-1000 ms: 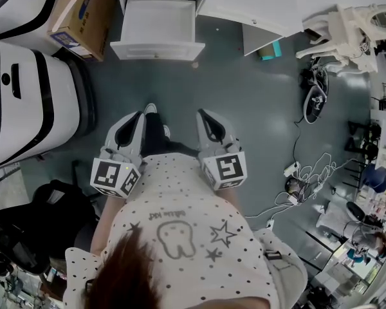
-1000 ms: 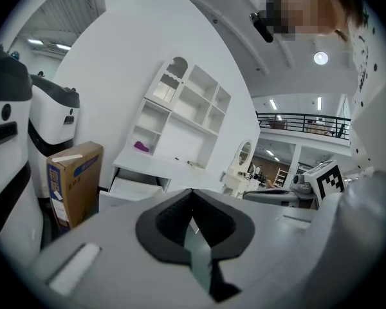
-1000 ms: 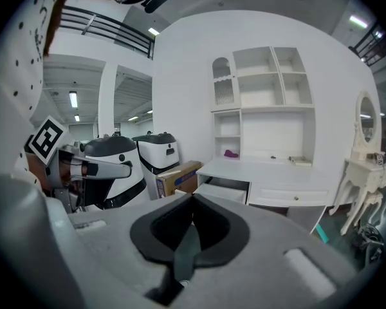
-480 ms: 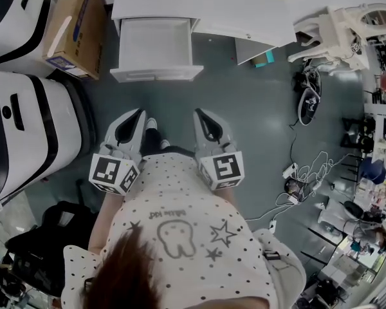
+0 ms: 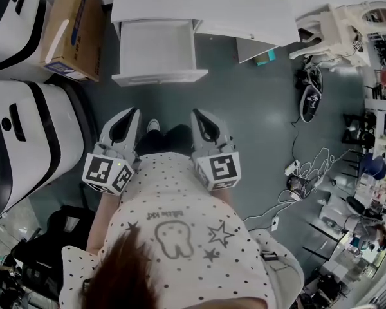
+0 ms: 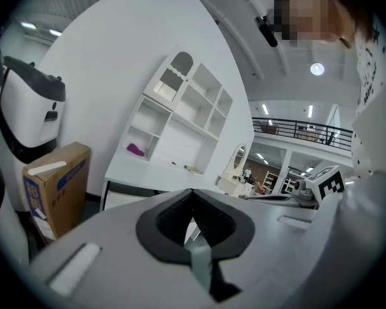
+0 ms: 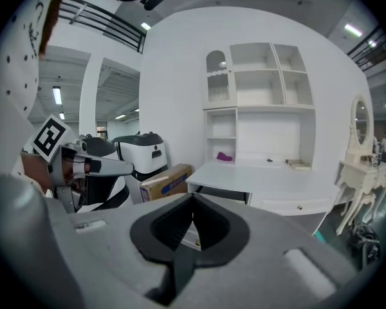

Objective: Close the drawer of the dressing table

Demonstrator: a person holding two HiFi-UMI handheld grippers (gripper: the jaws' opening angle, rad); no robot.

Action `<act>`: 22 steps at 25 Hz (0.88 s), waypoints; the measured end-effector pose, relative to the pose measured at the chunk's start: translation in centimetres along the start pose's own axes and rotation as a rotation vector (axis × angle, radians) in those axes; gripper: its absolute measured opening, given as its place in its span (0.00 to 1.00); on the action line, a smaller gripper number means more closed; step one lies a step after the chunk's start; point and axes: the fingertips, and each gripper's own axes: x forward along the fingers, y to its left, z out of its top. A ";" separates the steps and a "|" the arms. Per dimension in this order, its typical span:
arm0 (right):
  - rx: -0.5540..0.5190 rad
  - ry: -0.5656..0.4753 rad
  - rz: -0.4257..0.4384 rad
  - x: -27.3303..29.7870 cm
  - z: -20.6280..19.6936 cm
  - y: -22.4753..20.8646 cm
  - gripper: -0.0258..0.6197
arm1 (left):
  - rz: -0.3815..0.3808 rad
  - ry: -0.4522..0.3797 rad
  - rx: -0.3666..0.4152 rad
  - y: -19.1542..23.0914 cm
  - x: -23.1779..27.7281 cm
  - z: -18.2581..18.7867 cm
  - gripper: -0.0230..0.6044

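Note:
The white dressing table point(image 5: 199, 8) stands at the top of the head view, and its left drawer point(image 5: 156, 47) is pulled out, with the front panel point(image 5: 159, 77) facing me. The drawer holds nothing that I can see. My left gripper point(image 5: 132, 112) and right gripper point(image 5: 196, 114) are held side by side in front of my body, pointing toward the drawer and well short of it. Both are shut with nothing between the jaws. In the left gripper view the left gripper point(image 6: 193, 195) aims at the table point(image 6: 161, 172). In the right gripper view the right gripper point(image 7: 194, 199) aims at the table point(image 7: 276, 172).
A cardboard box point(image 5: 67, 28) lies left of the drawer, beside two large white and black machines point(image 5: 26, 134). A small white vanity with a mirror point(image 5: 347, 24), cables point(image 5: 309, 169) and clutter fill the right side. Grey floor point(image 5: 244, 108) lies between me and the table.
The table and open drawer have come nearer in the head view as I walked forward. Both grippers moved with me toward the drawer and stayed shut.

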 end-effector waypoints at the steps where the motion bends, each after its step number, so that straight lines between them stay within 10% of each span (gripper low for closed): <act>1: 0.003 0.005 0.002 0.1 -0.1 0.1 0.04 | 0.001 0.003 -0.014 0.3 0.0 -0.1 0.04; 12: 0.028 0.070 -0.008 1.4 -0.6 -2.8 0.04 | 0.004 0.064 -0.082 0.7 3.4 -1.5 0.03; 22: -0.038 0.029 0.046 4.6 1.8 -10.7 0.04 | 0.123 -0.081 -0.090 0.3 9.9 1.4 0.03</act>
